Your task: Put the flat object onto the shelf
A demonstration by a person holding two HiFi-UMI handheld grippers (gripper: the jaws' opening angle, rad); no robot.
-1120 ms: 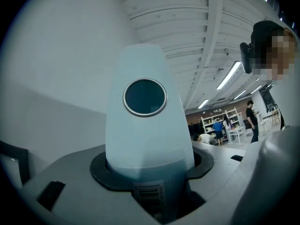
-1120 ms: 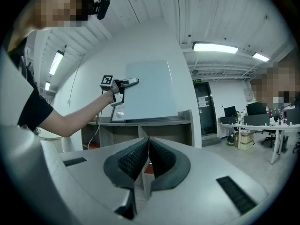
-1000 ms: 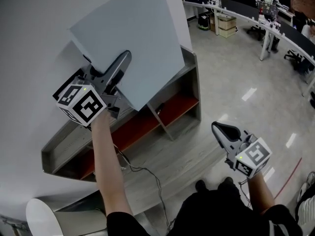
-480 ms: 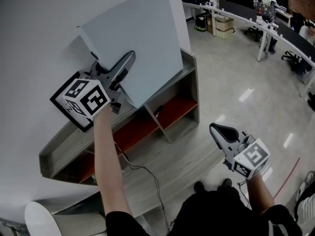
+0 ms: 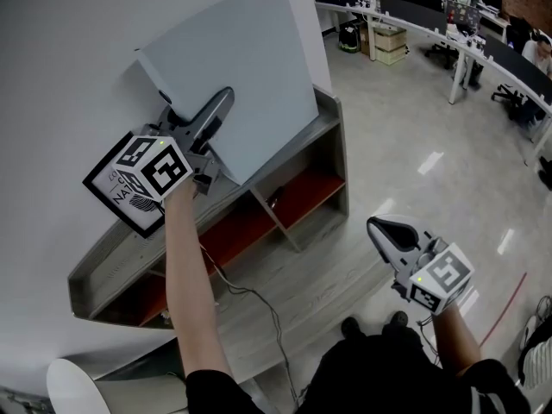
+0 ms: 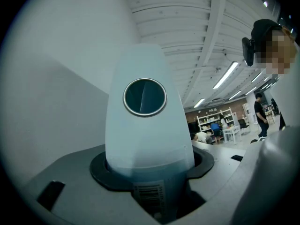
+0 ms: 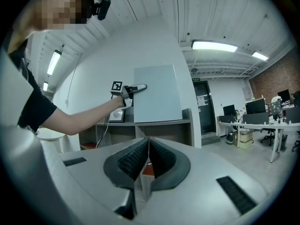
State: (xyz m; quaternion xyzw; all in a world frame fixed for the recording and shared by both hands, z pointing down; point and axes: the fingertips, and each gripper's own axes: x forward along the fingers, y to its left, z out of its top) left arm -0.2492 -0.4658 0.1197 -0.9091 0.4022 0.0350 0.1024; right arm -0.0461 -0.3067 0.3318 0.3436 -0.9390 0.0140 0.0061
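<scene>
Left fingers [image 5: 216, 115] clench the flat panel [image 5: 246, 67], upright on the shelf [image 5: 341, 158] (right fingers [image 5: 392, 231] closed, empty).

The pale blue-grey flat panel [image 5: 241, 76] stood upright, one corner tilted higher. Its lower edge was at the top board of the grey shelf [image 5: 342, 158], whose open compartments had red floors.

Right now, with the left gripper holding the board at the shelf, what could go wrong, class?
1. The left gripper grips the tall board only near one lower corner, so it could swing or tip away from the wall on release.
2. The shelf top looks narrow, and the board's lower edge may slide off.
3. A frame stands right beside the gripper and could get knocked.
</scene>
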